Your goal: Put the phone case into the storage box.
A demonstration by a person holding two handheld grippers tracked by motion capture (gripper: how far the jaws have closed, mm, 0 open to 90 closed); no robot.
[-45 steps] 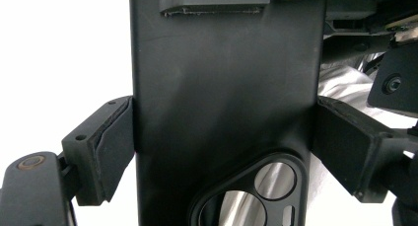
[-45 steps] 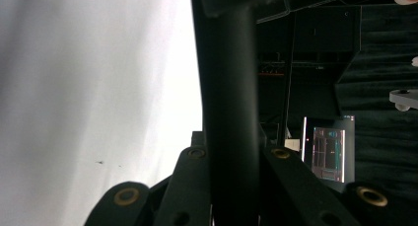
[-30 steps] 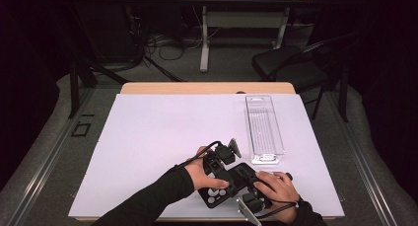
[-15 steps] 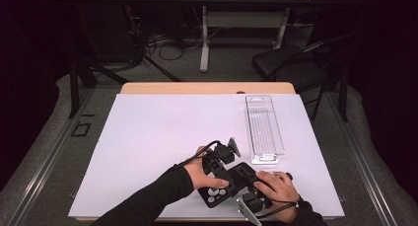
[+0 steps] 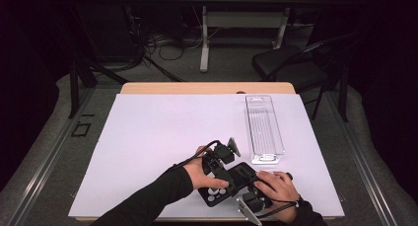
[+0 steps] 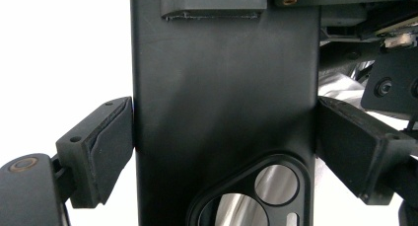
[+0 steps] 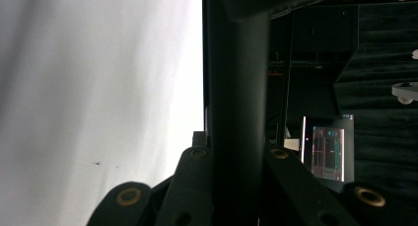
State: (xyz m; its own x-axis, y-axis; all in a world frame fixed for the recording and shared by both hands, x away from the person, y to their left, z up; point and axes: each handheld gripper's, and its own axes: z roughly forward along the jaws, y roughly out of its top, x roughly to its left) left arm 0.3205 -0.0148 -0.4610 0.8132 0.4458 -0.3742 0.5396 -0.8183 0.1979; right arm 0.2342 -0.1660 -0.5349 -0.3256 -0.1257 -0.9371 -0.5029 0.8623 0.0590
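I am holding the black phone case (image 6: 222, 88) with both sets of fingers just above the near edge of the white worktop (image 5: 148, 137), a little short of the clear tray (image 5: 264, 127) that is lying well apart towards the far right. My left gripper (image 6: 224, 137) is spanning the case across its full width, standing wide with a pad pressing on each long edge, and the camera cut-out is showing just below the grip. My right gripper (image 7: 235, 157) is closing almost completely on the case's thin wall, so I am seeing it edge-on between the two fingers. Compared with a moment ago, next to nothing is changing: both of my hands are staying where they were, the case is keeping the same tilt, and neither grip is loosening. I am taking that to mean I am steadying the case rather than carrying it anywhere, probably settling the two-handed hold before turning it or bringing it towards the tray.
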